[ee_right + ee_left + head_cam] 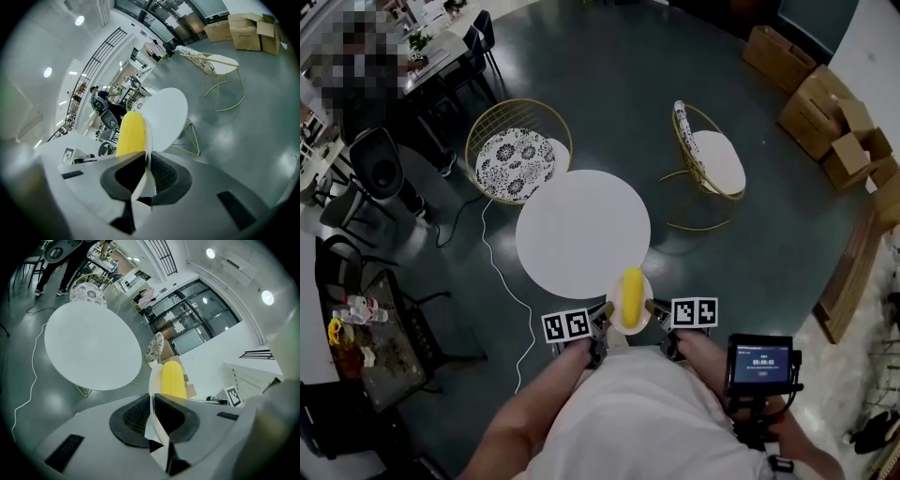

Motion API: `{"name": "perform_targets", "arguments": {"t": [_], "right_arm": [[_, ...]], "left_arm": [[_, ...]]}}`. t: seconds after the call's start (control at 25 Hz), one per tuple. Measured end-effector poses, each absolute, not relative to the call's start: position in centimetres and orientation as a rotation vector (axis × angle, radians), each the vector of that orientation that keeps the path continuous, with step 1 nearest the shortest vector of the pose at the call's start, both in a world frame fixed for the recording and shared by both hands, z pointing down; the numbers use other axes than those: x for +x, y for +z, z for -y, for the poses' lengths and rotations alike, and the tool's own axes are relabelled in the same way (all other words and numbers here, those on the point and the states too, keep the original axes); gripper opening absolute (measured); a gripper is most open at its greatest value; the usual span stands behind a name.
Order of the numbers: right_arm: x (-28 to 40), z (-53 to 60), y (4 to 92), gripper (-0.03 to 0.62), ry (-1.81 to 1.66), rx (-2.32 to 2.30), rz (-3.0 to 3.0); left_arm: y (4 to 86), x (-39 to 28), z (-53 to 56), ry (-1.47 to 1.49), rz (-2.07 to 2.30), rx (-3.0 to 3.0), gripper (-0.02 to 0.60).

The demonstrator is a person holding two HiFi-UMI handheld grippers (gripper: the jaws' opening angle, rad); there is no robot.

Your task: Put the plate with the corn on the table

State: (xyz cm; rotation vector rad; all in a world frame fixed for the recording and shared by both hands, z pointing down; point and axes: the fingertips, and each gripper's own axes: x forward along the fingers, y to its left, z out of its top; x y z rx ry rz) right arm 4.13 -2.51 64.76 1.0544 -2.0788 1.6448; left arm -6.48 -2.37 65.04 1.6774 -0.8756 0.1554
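One white plate (630,324) is being pinched from both sides: the left gripper (606,311) is squeezing its left rim, the right gripper (651,307) its right rim. Yellow corn (632,291) is lying on it, up in the air by the round table (581,230)

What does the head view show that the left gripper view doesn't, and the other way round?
Only the head view: the plate seen from above, with the left claw and right claw at opposite sides of it, plus a small lit screen by the person's right arm.
Only the left gripper view: that claw's jaws shut on the plate's rim, seen edge-on, and the ceiling lights.
Both: the yellow corn, the round white table and the patterned chair.
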Motion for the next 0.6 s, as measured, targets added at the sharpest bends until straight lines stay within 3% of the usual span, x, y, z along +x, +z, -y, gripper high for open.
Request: {"name": "perform_targets", "arguments": {"t": [0.6], "right_arm": [[1.6, 7.0, 63.7, 0.044, 1.582, 1.06, 2.091]], "left_arm": [[64.3, -9.1, 6.4, 0.083, 0.865, 1.674, 0.034]]}}
